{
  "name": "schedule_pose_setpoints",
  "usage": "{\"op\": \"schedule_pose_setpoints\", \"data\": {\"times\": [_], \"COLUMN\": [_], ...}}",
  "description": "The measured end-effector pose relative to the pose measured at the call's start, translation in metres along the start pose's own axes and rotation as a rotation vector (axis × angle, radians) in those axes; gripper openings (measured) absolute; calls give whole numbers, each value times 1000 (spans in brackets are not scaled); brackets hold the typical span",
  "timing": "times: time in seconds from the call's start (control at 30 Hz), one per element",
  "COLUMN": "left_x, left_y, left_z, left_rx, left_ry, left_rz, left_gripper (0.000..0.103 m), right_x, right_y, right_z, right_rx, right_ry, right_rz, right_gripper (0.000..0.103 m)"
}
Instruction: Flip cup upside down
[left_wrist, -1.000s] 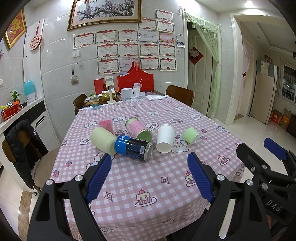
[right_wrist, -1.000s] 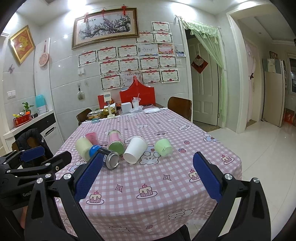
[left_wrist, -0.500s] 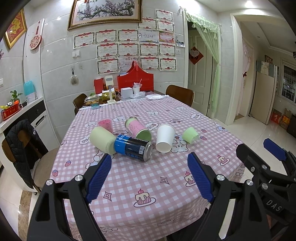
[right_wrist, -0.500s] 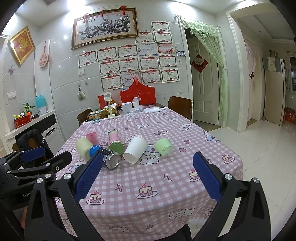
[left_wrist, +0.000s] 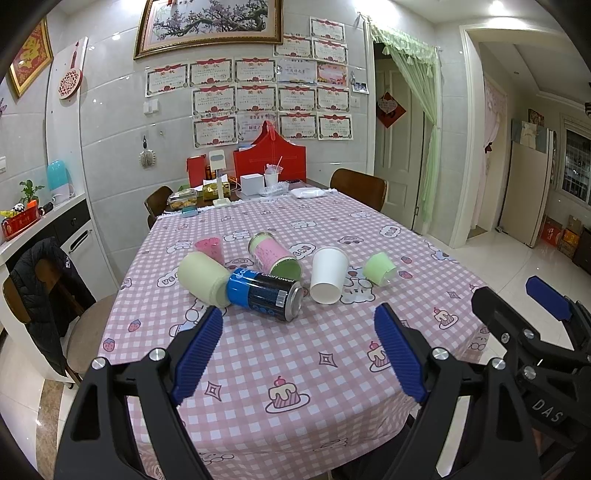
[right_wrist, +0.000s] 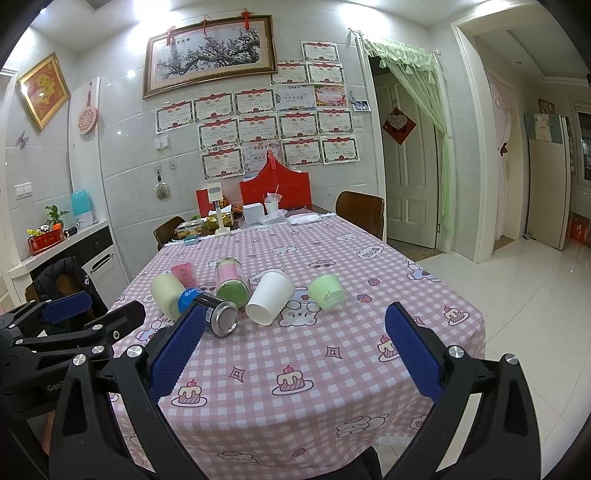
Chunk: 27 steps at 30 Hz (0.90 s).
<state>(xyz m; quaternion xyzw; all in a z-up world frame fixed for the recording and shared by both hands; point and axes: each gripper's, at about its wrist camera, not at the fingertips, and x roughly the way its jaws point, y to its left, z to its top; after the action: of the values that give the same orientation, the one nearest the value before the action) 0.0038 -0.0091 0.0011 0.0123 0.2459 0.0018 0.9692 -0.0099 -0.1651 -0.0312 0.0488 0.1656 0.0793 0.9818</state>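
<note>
Several cups lie on their sides on the pink checked tablecloth (left_wrist: 295, 350): a white paper cup (left_wrist: 328, 275) (right_wrist: 270, 297), a small green cup (left_wrist: 379, 268) (right_wrist: 327, 291), a pale yellow cup (left_wrist: 203, 278) (right_wrist: 167, 293) and a pink-and-green jar (left_wrist: 273, 254) (right_wrist: 231, 282). A small pink cup (left_wrist: 209, 249) (right_wrist: 183, 273) stands behind them. My left gripper (left_wrist: 299, 350) is open and empty, held short of the cups at the table's near edge. My right gripper (right_wrist: 295, 350) is open and empty too, beside it on the right.
A blue can (left_wrist: 266, 295) (right_wrist: 210, 310) lies on its side against the yellow cup. Boxes, a red bag (left_wrist: 269, 158) and clutter fill the table's far end. Chairs (left_wrist: 358, 188) stand around the table, one with a dark jacket (left_wrist: 44, 295) at left.
Both grippers have held nearly still, with only a slight drift. Nothing on the table has moved.
</note>
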Motion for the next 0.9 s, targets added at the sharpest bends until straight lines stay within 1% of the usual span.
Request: {"op": "schedule_pose_setpoints", "data": {"times": [0.9], "left_x": [4], "left_y": [4], "left_z": [-1], "left_rx": [-6], "left_ry": [9], "left_rz": [-3], "left_gripper": [83], "right_x": [9], "right_y": [3], "right_z": [-2], "right_rx": [4], "right_ry": [30], "right_rz": [6], "right_gripper": [94]}}
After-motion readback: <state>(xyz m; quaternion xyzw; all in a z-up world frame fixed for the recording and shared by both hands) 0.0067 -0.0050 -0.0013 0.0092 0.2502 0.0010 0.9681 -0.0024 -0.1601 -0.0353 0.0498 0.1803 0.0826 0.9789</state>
